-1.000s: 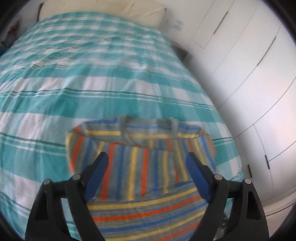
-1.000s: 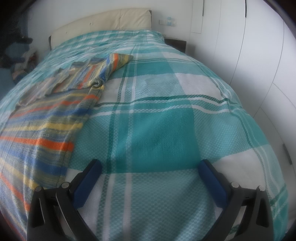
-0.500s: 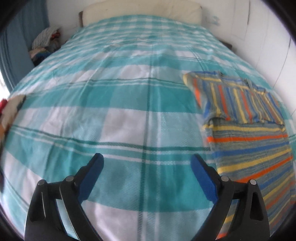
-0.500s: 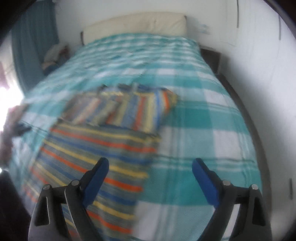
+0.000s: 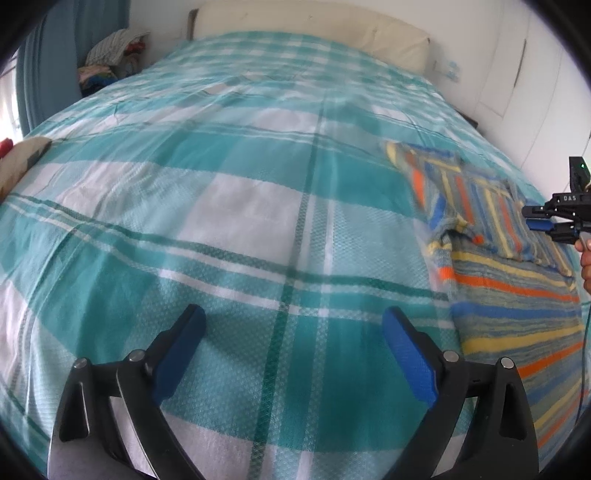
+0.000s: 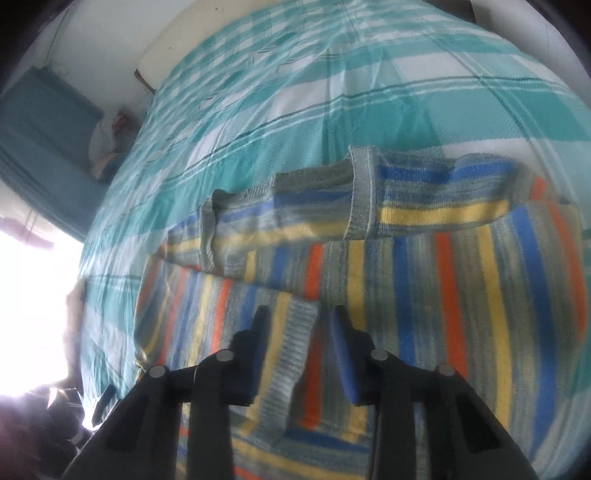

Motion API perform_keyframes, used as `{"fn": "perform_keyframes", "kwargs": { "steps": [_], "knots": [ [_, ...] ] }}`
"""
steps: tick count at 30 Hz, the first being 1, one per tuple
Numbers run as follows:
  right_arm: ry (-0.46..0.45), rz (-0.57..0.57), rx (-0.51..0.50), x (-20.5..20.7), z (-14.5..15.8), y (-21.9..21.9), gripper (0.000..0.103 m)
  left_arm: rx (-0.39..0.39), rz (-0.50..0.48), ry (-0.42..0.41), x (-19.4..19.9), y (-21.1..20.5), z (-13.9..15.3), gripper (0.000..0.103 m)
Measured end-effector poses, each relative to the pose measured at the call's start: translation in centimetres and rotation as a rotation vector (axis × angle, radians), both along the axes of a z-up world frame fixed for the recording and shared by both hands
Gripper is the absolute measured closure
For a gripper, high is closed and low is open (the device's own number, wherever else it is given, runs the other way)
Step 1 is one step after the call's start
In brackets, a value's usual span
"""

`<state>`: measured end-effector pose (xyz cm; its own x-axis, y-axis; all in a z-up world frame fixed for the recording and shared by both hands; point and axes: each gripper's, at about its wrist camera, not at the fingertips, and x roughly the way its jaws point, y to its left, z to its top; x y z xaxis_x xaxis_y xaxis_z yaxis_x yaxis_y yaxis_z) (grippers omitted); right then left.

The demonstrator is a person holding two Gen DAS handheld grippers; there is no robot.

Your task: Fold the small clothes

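A small striped sweater (image 5: 509, 280) in blue, orange, yellow and grey lies on the bed at the right of the left wrist view, its top part folded over. My left gripper (image 5: 291, 328) is open and empty, over bare bedspread well left of the sweater. My right gripper (image 6: 301, 325) is partly open just above the sweater (image 6: 443, 288), its fingers on either side of a grey ribbed cuff (image 6: 291, 354); I cannot tell if they touch it. The right gripper also shows in the left wrist view (image 5: 554, 221), over the folded part.
The teal and white plaid bedspread (image 5: 221, 192) covers the whole bed. A cream headboard pillow (image 5: 314, 33) is at the far end. A pile of clothes (image 5: 110, 59) lies at the far left beside a blue curtain. White wardrobe doors (image 5: 535, 74) stand at the right.
My left gripper has swung left off the sweater to bare bedspread. My right gripper has moved onto the sweater, dropped close to it, and narrowed around the grey cuff.
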<state>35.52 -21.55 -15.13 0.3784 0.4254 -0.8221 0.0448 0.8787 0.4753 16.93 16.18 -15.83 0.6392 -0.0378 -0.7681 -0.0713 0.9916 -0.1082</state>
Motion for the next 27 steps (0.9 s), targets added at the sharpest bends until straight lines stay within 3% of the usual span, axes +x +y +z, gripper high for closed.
{"fn": "perform_keyframes", "kwargs": {
  "steps": [2, 3, 4, 8, 11, 14, 17, 21, 24, 27],
  "knots": [
    [0.009, 0.011, -0.022, 0.4, -0.4, 0.4, 0.084, 0.020, -0.005, 0.009, 0.2, -0.4, -0.1, 0.005],
    [-0.011, 0.015, -0.040, 0.4, -0.1, 0.5, 0.097, 0.023, -0.006, 0.008, 0.2, -0.4, -0.2, 0.005],
    [-0.057, 0.026, -0.048, 0.4, 0.8, 0.6, 0.098, 0.023, -0.005, 0.006, 0.2, -0.4, -0.2, 0.005],
    [-0.202, 0.045, -0.150, 0.6, 3.8, 0.9, 0.098, 0.019, 0.000, 0.003, 0.2, -0.3, -0.3, 0.005],
    [-0.152, 0.066, -0.188, 1.5, 2.3, 1.1, 0.096, 0.036, 0.000, 0.008, 0.4, -0.5, -0.4, 0.005],
    [-0.138, 0.036, -0.228, 0.9, 1.5, 0.3, 0.085, 0.034, -0.001, 0.004, 0.4, -0.4, -0.4, 0.005],
    [-0.181, 0.030, -0.166, -1.2, 3.0, -0.7, 0.084, 0.029, 0.001, 0.006, 0.4, -0.3, -0.4, 0.005],
    [-0.179, 0.218, -0.015, -4.0, 3.6, 2.0, 0.084, 0.050, -0.001, 0.015, 0.6, -0.6, -0.6, 0.004],
    [-0.081, 0.265, -0.122, -5.3, 0.8, 3.5, 0.084, 0.039, -0.003, 0.019, 0.6, -0.4, -0.7, 0.003],
    [-0.112, 0.228, -0.157, -7.2, 0.8, 2.8, 0.085, 0.026, -0.001, 0.019, 0.5, -0.2, -0.8, 0.002]
  ]
}}
